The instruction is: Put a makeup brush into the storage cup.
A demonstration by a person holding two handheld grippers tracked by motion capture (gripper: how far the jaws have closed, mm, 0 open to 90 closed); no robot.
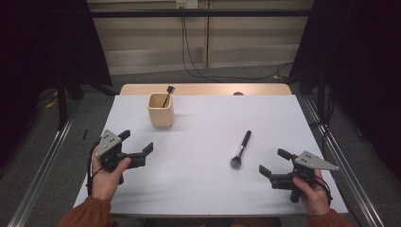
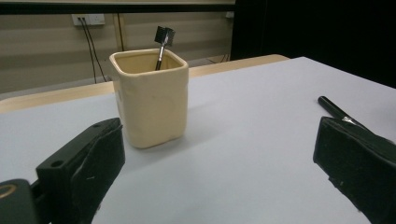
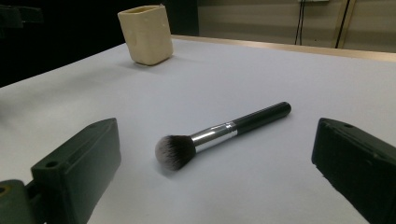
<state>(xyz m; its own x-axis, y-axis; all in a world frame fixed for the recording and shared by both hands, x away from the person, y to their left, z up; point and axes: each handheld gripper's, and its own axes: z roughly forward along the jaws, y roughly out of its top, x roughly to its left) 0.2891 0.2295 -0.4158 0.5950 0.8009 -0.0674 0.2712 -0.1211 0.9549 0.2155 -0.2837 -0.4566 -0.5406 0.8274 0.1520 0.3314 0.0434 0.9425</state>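
A large makeup brush (image 1: 241, 150) lies flat on the white surface (image 1: 198, 179), right of centre, with its dark bristle head toward the near edge and its black handle pointing away toward the far side. The right gripper (image 1: 274, 164) hovers just right of the bristle head, its jaws spread wide and empty; in the right gripper view the brush (image 3: 219, 133) sits between and beyond the two jaws, untouched. Well apart from it, toward the far left, stands a cream square cup (image 1: 161, 109) that already holds a smaller brush (image 1: 168, 94) leaning upright inside. The left gripper (image 1: 137, 144) waits near the cup's near side, jaws likewise spread and holding nothing, with the cup (image 2: 150, 98) ahead of it in its own view.

The step in hand looks like the approach to the lying brush, which probably belongs in the cup with the other. Next, the right gripper likely needs to move in and lower, straddle the handle or ferrule crosswise, and close firmly before lifting.
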